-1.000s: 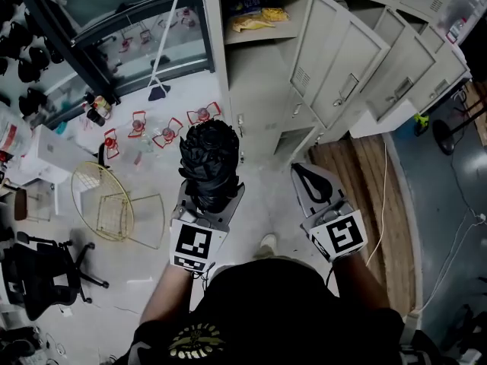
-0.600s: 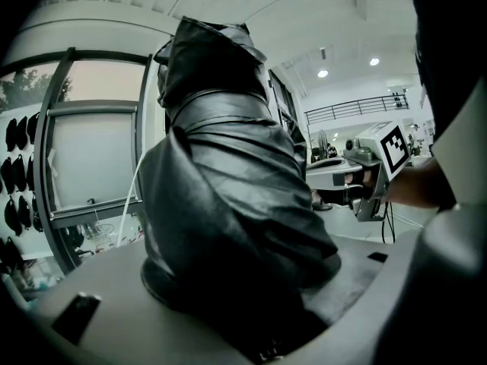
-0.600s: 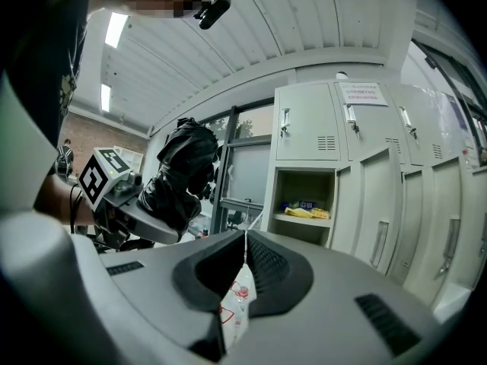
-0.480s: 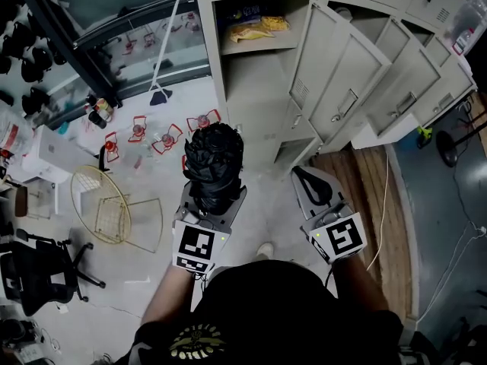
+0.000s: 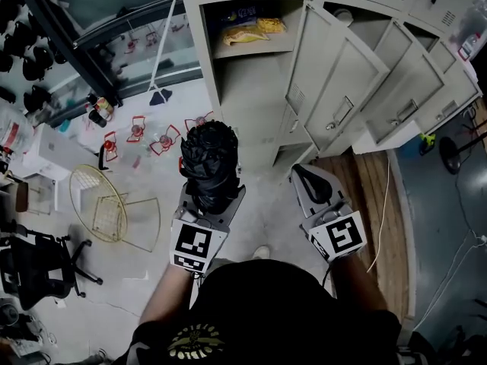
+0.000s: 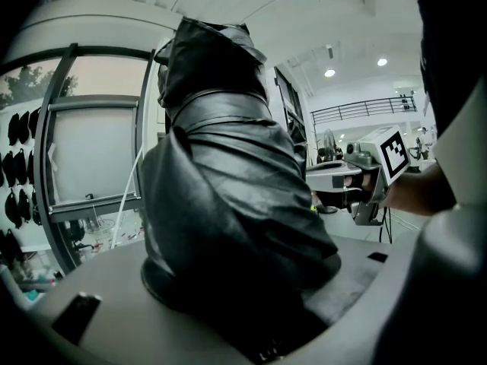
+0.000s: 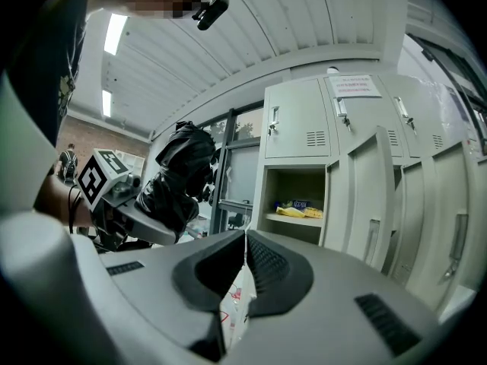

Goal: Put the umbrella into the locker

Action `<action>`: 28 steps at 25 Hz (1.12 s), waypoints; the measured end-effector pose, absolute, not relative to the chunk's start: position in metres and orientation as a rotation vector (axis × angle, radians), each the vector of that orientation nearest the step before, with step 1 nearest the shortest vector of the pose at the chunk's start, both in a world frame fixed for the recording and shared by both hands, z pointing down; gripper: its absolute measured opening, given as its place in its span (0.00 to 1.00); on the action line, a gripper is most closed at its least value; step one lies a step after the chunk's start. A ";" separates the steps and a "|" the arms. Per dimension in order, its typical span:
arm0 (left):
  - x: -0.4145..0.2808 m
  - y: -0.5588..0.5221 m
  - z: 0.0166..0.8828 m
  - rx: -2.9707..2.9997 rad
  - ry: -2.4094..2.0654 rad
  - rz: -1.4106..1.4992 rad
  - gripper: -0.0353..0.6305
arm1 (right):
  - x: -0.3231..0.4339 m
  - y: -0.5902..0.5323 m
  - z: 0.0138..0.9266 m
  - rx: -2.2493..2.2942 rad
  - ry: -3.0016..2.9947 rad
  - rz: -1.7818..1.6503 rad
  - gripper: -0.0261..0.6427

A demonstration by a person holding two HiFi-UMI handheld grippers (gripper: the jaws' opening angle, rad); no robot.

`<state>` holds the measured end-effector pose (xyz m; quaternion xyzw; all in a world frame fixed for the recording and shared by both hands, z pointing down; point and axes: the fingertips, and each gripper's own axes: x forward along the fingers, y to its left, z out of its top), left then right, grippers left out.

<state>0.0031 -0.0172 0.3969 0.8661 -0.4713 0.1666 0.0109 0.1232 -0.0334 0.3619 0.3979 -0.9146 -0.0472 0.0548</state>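
Observation:
A folded black umbrella [image 5: 211, 160] stands upright in my left gripper [image 5: 210, 201], whose jaws are shut on its lower end; in the left gripper view the umbrella [image 6: 228, 188] fills the middle and hides the fingertips. My right gripper [image 5: 306, 176] is beside it on the right, shut with nothing in it; its black pads [image 7: 262, 268] meet. Ahead is the beige locker [image 5: 251, 90] with its door [image 5: 335, 74] swung open. The tall lower compartment is bare, and yellow snack packets [image 5: 247, 33] lie on the shelf above. Both grippers are short of the locker opening [image 7: 293, 204].
More locker doors [image 5: 415, 82] stand open to the right. On the floor at the left lie yellow wire frames [image 5: 114, 207] and small red stands [image 5: 152, 135]; a black office chair [image 5: 38, 268] is further left. Wooden flooring [image 5: 373, 181] with a white cable runs at the right.
Both grippers have travelled level across the floor with the person, the umbrella still held upright. The open locker now sits further left in the head view.

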 end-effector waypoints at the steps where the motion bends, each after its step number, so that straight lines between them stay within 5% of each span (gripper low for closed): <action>1: 0.004 -0.018 0.398 2.692 -1.469 0.519 0.47 | 0.125 -0.035 0.363 1.211 -2.779 -0.135 0.08; 28: 0.005 -0.060 0.412 2.743 -1.347 0.627 0.47 | 0.112 -0.070 0.362 1.274 -2.763 -0.129 0.08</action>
